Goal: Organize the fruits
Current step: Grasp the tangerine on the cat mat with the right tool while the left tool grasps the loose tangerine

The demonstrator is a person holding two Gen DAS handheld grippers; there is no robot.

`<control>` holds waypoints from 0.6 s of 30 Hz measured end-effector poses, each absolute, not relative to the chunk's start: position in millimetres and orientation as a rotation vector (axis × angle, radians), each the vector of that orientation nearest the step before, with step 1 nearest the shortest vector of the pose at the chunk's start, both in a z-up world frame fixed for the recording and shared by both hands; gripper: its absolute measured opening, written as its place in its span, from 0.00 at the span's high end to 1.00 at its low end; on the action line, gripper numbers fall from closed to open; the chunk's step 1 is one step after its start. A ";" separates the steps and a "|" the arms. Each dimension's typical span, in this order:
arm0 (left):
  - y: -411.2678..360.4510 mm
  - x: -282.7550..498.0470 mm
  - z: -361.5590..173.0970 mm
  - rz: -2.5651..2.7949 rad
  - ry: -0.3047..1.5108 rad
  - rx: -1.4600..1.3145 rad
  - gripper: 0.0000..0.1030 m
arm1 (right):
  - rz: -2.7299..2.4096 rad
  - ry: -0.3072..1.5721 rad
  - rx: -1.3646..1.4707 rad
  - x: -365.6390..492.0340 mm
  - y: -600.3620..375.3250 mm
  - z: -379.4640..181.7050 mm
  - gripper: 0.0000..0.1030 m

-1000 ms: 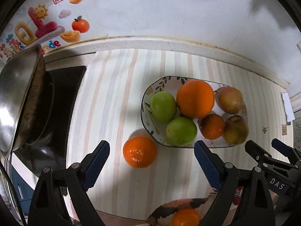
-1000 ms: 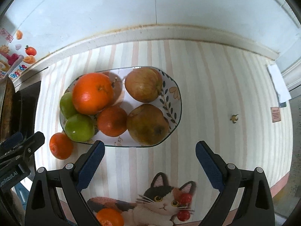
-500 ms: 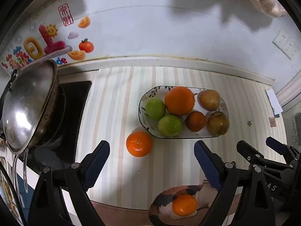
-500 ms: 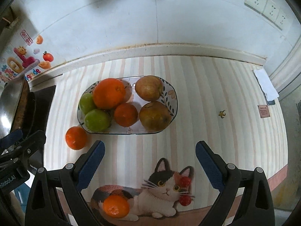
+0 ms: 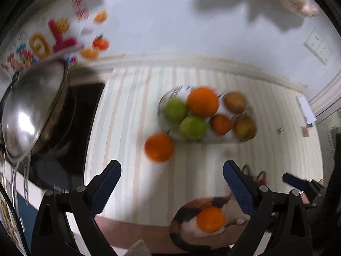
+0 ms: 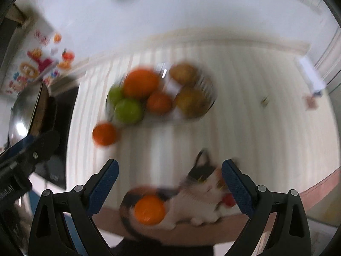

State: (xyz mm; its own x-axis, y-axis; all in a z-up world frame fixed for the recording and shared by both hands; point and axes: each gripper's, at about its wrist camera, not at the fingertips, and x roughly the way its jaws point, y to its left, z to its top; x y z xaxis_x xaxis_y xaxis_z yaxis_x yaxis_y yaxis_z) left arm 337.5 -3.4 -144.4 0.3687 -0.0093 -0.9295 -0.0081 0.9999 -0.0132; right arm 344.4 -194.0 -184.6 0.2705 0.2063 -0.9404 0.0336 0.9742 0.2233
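both of my views are smeared, so edges are soft and small details are lost. the striped counter (image 5: 132, 128) fills most of each view, with the white wall at 12 o'clock. a metal pot (image 5: 32, 111) sits at 9 o'clock in the left view, cut off by the lens edge; in the right view only a sliver of it shows.

the fruit bowl (image 5: 168, 130) sits just above centre in the left view, its rim pattern too blurred to read. it holds a big orange (image 5: 202, 104), two green fruits, a smaller orange one and two brownish ones whose kind i cannot tell. a loose orange (image 5: 159, 147) lies on the counter just beside the bowl at its 7 o'clock; i cannot tell if they touch.

the cat picture (image 6: 191, 204) at 6 o'clock is partly hidden behind my fingers, with another orange (image 6: 149, 210) lying on it.

my left gripper (image 5: 172, 189) and right gripper (image 6: 170, 188) both stand wide apart, holding nothing.
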 end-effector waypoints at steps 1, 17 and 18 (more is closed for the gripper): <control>2.2 333.4 -153.0 0.013 1.212 -0.015 0.05 | 0.142 1.346 0.220 341.0 -187.0 -200.5 0.04; 53.1 330.1 -224.7 0.112 1.394 -0.079 0.05 | 0.285 1.699 0.093 307.8 -119.5 -332.3 0.36; 52.9 337.4 -224.6 0.106 1.386 -0.079 0.05 | 0.285 1.685 0.082 309.3 -119.0 -330.0 0.36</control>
